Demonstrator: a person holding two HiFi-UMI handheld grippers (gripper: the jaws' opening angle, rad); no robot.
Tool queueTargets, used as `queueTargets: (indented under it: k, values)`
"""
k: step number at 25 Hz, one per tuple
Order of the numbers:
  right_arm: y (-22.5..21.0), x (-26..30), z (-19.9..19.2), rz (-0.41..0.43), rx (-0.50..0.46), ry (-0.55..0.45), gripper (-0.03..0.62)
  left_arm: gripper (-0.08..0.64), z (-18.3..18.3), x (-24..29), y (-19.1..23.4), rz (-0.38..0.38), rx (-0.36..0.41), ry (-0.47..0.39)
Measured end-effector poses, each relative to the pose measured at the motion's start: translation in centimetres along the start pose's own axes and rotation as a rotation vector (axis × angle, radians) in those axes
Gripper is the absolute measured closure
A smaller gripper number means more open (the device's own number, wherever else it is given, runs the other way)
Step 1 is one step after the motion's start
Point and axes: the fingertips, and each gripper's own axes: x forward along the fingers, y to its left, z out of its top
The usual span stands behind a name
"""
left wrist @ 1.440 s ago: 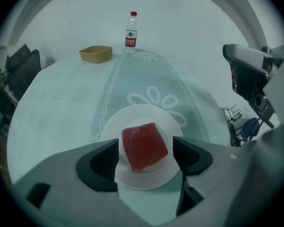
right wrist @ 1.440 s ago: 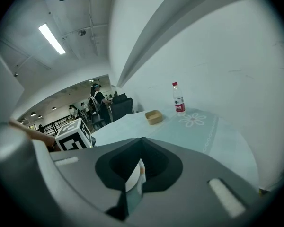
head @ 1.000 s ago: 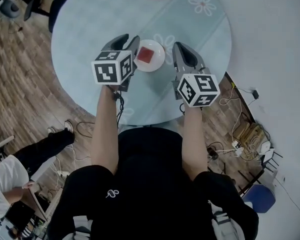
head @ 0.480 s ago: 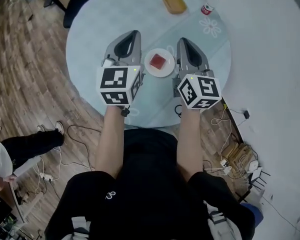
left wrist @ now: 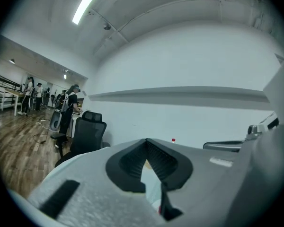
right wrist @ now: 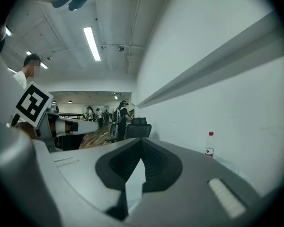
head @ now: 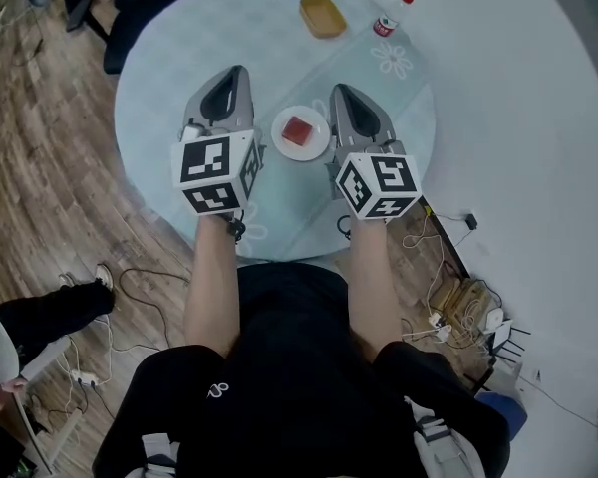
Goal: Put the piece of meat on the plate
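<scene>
Left gripper (left wrist: 146, 141): jaws together, nothing between them. Behind it: 1 black office chair (left wrist: 87, 129), white wall (left wrist: 189, 70), 1 ceiling light strip (left wrist: 87, 4), people (left wrist: 68, 103) far left.

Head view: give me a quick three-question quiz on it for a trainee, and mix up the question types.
1. True or false: the piece of meat lies on the white plate.
2. What is the left gripper holding? A: the meat. B: a bottle. C: nothing, its jaws are shut and empty.
3. Fill the gap: the white plate sits ___ the left gripper and the right gripper.

Key: 1 true; 2 C; 3 between.
</scene>
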Motion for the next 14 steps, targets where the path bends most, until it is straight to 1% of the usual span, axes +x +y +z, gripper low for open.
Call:
queueTargets:
  k: [3, 9, 14]
  values:
    - [-0.6, 0.7, -0.4, -0.013, 0.0, 0.014, 0.584, 0.561, -0.2, 0.3, 0.5, 0.014, 0.011, 0.003]
    - [0.2, 1.6, -1.1, -0.011, -0.018, 0.024, 0.584, 0.561, -1.7, 0.3, 0.6, -0.021, 0.028, 0.033]
    - [-0.1, 2.0, -1.1, -0.008, -0.029, 0.03, 0.584, 0.561, -2.3, 0.9, 1.0, -0.023, 0.019, 0.051]
